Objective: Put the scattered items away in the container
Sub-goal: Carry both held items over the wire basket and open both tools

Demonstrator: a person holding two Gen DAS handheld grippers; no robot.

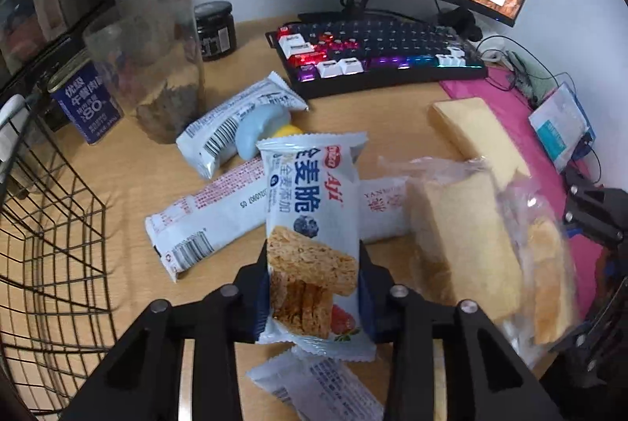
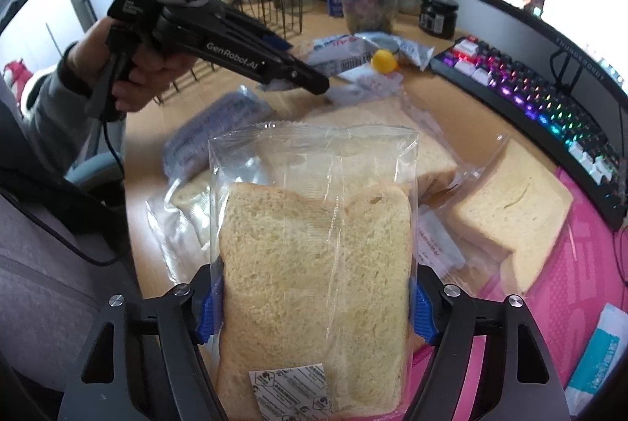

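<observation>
We have 2 pickups: our left gripper (image 1: 314, 287) clamps the cracker packet (image 1: 312, 236) for the wire basket (image 1: 51, 244); right gripper (image 2: 314, 307) brackets bagged bread (image 2: 314, 287), pads touching.

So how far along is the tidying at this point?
Early: the visible part of the wire basket is empty. In hand: the left tool clamps a cereal bar packet; the right tool brackets a bagged bread slice. Other snack packets and bread remain on the desk.
</observation>
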